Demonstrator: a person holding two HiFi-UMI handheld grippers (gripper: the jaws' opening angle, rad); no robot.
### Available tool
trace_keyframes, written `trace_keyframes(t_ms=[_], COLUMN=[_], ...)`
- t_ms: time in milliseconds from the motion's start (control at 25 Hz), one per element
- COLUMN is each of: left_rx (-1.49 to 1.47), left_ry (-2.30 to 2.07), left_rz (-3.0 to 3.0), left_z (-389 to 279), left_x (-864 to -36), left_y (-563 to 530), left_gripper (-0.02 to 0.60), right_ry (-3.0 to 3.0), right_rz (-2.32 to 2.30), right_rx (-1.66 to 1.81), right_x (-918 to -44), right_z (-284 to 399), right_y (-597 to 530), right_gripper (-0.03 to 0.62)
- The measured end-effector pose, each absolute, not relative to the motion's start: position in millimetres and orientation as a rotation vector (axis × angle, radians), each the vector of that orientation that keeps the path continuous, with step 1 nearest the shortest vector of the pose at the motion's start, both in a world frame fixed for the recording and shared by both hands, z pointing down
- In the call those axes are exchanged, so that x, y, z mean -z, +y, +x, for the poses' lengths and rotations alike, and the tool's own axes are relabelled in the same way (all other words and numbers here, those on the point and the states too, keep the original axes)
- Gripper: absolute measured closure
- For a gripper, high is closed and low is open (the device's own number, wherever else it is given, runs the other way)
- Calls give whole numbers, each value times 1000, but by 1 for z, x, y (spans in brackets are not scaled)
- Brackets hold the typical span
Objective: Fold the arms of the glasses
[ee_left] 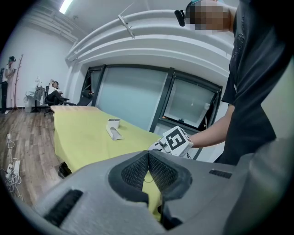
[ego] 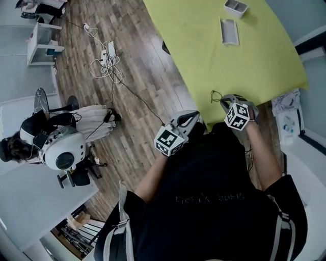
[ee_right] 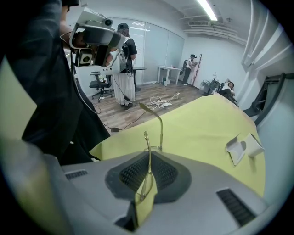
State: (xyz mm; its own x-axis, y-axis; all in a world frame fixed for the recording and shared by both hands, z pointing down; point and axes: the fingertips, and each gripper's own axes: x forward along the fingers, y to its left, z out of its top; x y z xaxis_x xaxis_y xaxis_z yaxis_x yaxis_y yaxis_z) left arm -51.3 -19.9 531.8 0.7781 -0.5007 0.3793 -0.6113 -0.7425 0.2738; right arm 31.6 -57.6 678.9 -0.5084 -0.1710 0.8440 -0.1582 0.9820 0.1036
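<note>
Thin gold wire glasses [ee_right: 146, 148] are pinched between the jaws of my right gripper [ee_right: 149, 161], which is shut on them. One arm [ee_right: 159, 123] rises and curves away over the yellow table. In the head view the glasses [ego: 216, 95] poke out beyond the right gripper [ego: 225, 100], just above the table's near edge. My left gripper [ego: 192, 118] hangs a little to the left, off the table corner. Its jaws [ee_left: 148, 158] are shut with nothing between them. The right gripper's marker cube [ee_left: 177, 141] shows just past them.
The yellow table [ego: 239, 61] carries an open white case [ego: 229, 31] and a small white box [ego: 236, 7] far from the grippers. Cables and a power strip [ego: 108, 56] lie on the wooden floor. A person wearing a headset [ego: 61, 148] stands at the left.
</note>
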Motion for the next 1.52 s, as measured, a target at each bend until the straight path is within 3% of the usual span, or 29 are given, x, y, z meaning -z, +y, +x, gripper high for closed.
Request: trace_keyframes(t_ms=[1520], left_rx=[-383], left_ry=[-964], left_rz=[2500], left_z=[-74], left_x=[-541], left_y=[-19], left_gripper=[563], right_ry=[-2038], right_rz=[94], right_rx=[6], right_x=[-742], right_z=[6], right_y=[-65], right_gripper=[557])
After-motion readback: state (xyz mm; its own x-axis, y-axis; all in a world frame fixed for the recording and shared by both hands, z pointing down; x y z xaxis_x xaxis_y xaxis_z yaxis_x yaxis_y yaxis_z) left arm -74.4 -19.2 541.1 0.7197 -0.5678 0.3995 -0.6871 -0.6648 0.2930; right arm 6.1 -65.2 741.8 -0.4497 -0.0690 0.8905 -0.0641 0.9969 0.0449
